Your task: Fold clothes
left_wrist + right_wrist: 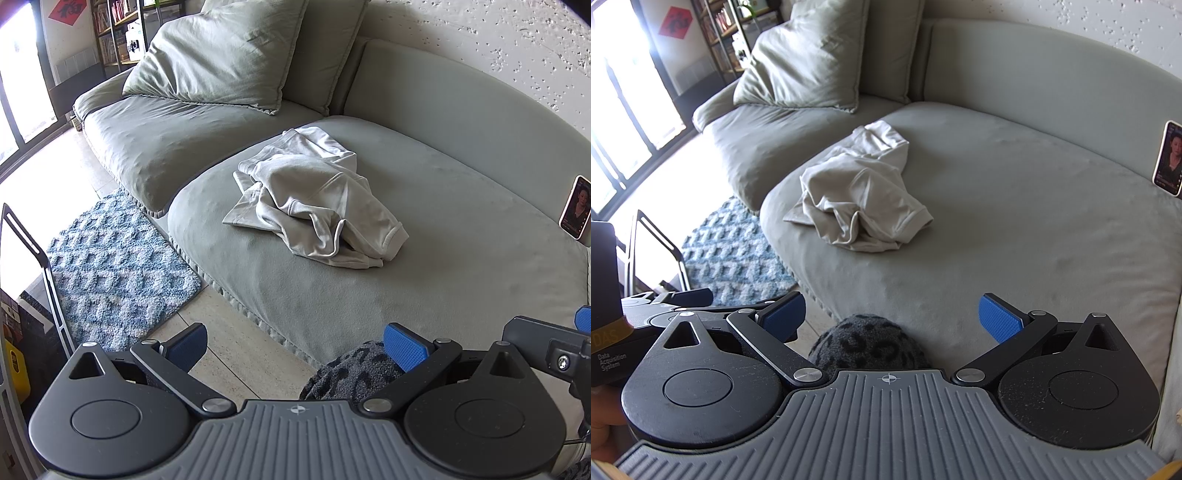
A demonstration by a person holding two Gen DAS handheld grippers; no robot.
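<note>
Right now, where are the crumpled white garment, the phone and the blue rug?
crumpled white garment (317,195): left wrist view, middle of the heap on the sofa seat.
phone (1169,158): right wrist view, its lit screen, propped upright at the seat's right edge.
blue rug (118,266): left wrist view, centre of its pile, on the floor.

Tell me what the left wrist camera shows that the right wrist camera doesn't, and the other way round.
Only the left wrist view shows a yellow object at its lower left edge and the right gripper's blue pad poking in at the right.

Only the right wrist view shows a black box labelled Data Acquisition System.

Both show the crumpled white garment lying untouched on the round grey-green cushion, the phone propped at the right, the blue patterned rug, the big pillow, and a leopard-print knee below open jaws.
</note>
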